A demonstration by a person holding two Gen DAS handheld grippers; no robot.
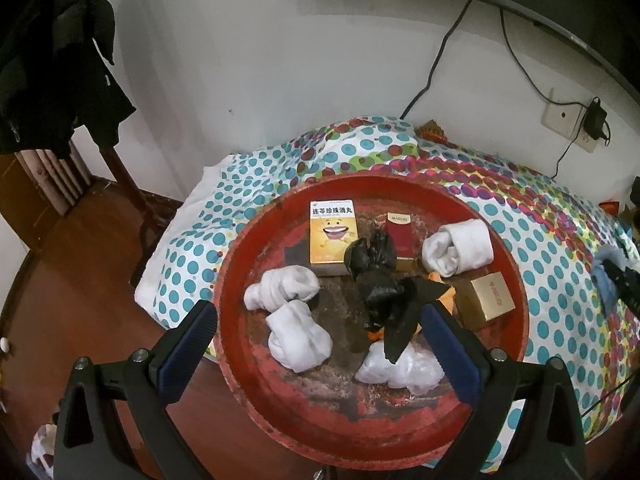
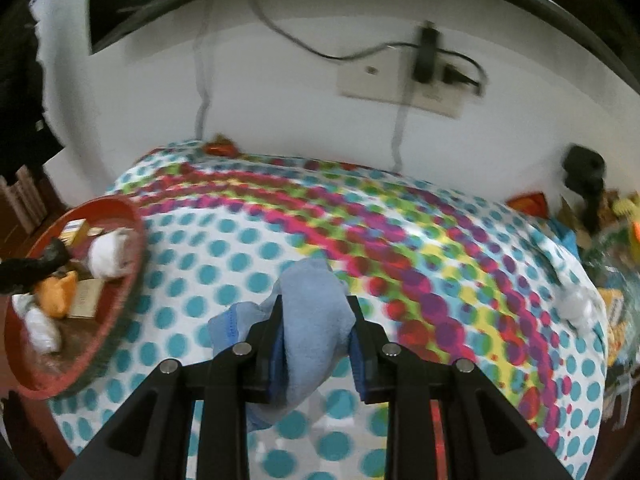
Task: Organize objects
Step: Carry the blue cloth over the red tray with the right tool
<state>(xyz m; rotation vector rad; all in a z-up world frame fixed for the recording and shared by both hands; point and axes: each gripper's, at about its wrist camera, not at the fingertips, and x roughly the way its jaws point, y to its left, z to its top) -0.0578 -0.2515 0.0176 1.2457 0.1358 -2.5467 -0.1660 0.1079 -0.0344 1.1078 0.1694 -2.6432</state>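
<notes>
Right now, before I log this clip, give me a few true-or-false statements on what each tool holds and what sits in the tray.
1. The right tool is shut on a light blue cloth. True.
2. The left tool grips a white rolled sock. False: its jaws stand wide apart with nothing between them, above the red round tray.
3. The yellow medicine box lies inside the tray. True.
4. The tray holds only boxes. False: white rolled socks, a knotted black plastic bag and a gold box are also in it.
5. The tray rests on bare wooden floor. False: it sits at the edge of the dotted bedspread.
</notes>
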